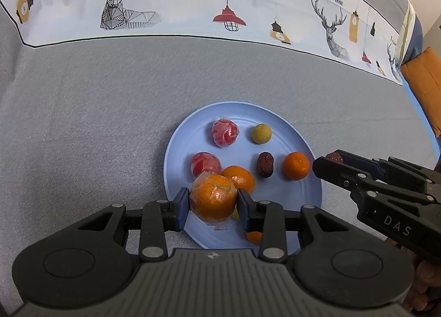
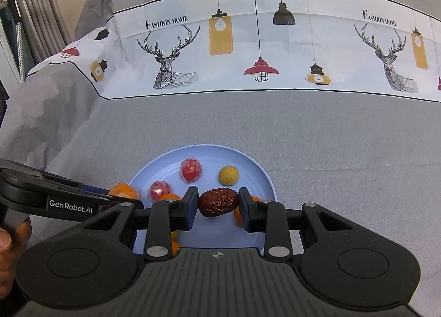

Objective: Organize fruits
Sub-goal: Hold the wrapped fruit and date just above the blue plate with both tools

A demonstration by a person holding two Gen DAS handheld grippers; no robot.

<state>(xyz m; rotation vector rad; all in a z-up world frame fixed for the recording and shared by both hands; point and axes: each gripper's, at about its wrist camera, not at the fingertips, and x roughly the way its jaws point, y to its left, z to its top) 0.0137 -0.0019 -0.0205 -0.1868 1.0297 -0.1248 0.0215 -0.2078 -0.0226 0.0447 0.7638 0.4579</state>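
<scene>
Cloth [image 2: 248, 49] "FASHION HOME" | left hand-held gripper [image 1: 213, 204] clamps wrapped orange [image 1: 213, 200] | right hand-held gripper [image 2: 218, 205] clamps date [image 2: 218, 202]

1. We are counting four oranges [image 1: 213, 201], one of them partly hidden.
2. We are seeing two red wrapped fruits [image 1: 225, 133].
3. We are finding two dates [image 2: 218, 202].
4. We are spotting one yellow-green fruit [image 1: 261, 133].
5. We are noting one plate [image 1: 289, 206].

Left gripper [image 1: 213, 205], right gripper [image 2: 218, 204]: jaws clamped (both loaded).
</scene>
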